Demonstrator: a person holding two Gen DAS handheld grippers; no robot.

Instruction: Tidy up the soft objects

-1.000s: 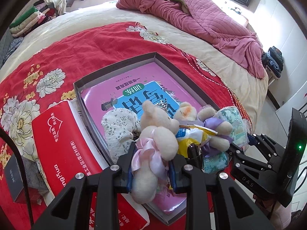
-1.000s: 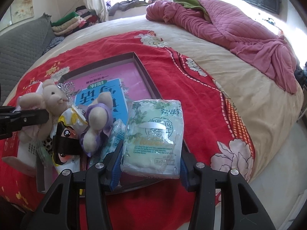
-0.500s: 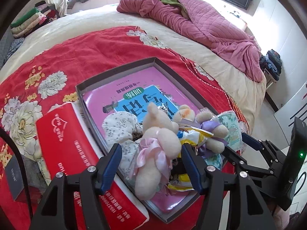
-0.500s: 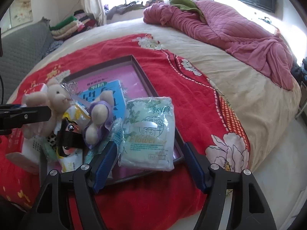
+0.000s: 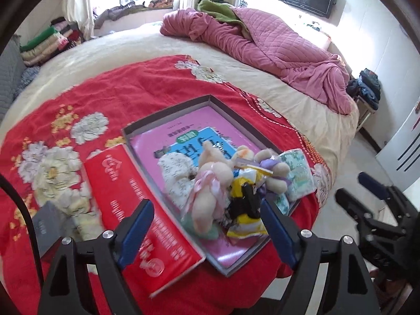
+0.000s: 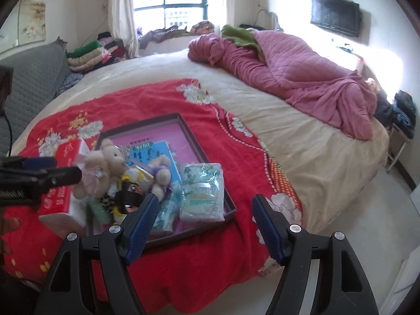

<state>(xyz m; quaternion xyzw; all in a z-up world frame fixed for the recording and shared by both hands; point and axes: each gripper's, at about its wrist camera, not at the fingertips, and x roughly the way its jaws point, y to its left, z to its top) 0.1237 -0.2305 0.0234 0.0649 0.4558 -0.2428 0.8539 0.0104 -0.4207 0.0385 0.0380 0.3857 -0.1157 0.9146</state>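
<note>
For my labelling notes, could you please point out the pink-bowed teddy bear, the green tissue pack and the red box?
pink-bowed teddy bear (image 5: 214,176), left wrist view, chest.
green tissue pack (image 6: 203,193), right wrist view, front face.
red box (image 5: 136,210), left wrist view, top face.

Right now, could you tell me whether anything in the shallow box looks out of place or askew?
Mostly tidy, but the pale green tissue pack lies tilted on the dark shallow cardboard box's right rim instead of flat inside. The soft toys, such as the beige plush bear in a pink dress, sit heaped at the near end.

Soft toys (image 5: 215,181) in tray (image 5: 168,113)
</note>
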